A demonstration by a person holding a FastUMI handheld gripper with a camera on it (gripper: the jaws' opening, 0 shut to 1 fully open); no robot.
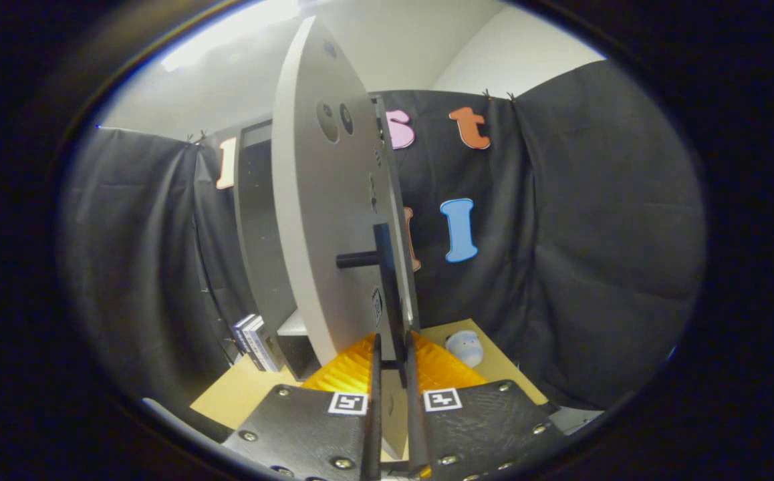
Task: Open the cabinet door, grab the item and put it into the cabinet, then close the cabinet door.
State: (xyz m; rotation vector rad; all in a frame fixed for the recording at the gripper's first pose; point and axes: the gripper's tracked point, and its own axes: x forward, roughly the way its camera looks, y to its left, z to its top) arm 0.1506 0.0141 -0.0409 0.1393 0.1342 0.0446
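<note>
Cabinet: tall grey unit standing on the wooden tabletop against the black cloth wall, its open front facing toward the fingers; interior dark, a pale shelf or floor panel visible low inside. Cabinet door: swung wide open, pale grey, seen almost edge-on and rising directly ahead of the fingers; two round dark recesses sit near its upper part. Door handle: a dark vertical bar held off the door face by a short dark post; the bar runs down toward the fingertips. Gripper: fingers drawn close together with a narrow gap, the lower end of the handle bar sitting in that gap; both fingers look to be against the bar, so the handle is pinched, though the contact faces themselves are hard to resolve. Each finger carries a square black-and-white marker near its base. Orange ribbed mat: lies on the tabletop just beyond the fingers, under the door's lower edge. Books: a small upright stack on the tabletop beside the cabinet's base, on the far side of the door. Item: small pale rounded object resting on the tabletop, outside the cabinet, near the cloth wall and on the handle side of the door, apart from the fingers.
</note>
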